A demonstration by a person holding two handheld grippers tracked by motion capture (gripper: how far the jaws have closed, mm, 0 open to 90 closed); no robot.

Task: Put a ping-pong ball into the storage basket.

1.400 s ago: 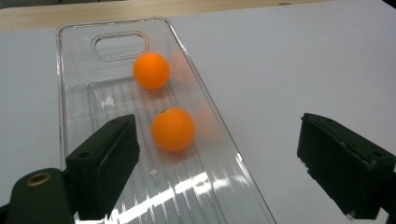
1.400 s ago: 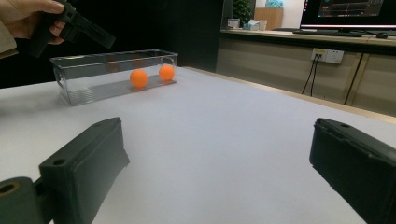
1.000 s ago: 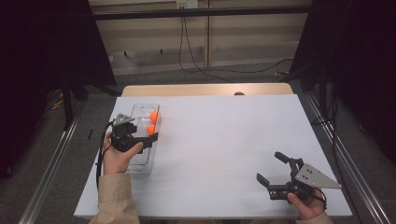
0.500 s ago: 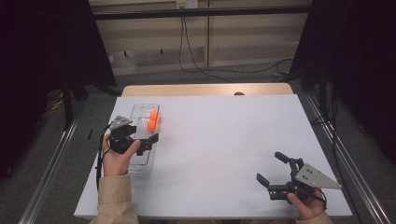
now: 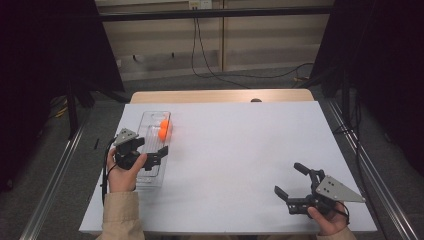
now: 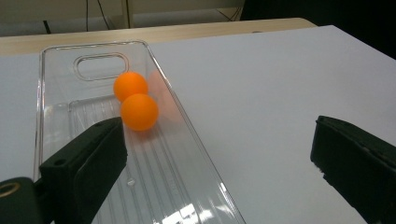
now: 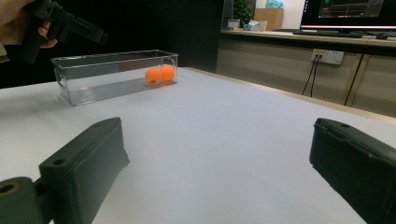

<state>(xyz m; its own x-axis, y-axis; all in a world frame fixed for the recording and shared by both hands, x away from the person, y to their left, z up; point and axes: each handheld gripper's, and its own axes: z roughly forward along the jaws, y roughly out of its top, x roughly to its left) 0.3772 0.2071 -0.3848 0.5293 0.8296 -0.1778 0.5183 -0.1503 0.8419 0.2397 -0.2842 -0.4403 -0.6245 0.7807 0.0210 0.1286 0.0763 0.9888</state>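
Far left of the table: clear plastic bin, long axis running near to far, with two orange balls resting touching each other toward its far end, just short of the handle cut-out. Seen again from the right gripper view as the same bin with both balls against one end wall.

Near end of the bin: left gripper, held above the tray, jaws spread wide with nothing between them, having just been opening; one jaw over the bin floor, the other out over the bare white surface. No contact with either ball.

Centre: bare white tabletop, no further balls in sight.

Near right corner: right gripper, resting low at the table edge, jaws released and empty, pointed across the table toward the bin.

Progress, as judged: both visible balls already deposited in the bin, none left on the table, so the placing work appears complete or nearly so; remaining, at most, withdrawal of the left gripper from over the tray.
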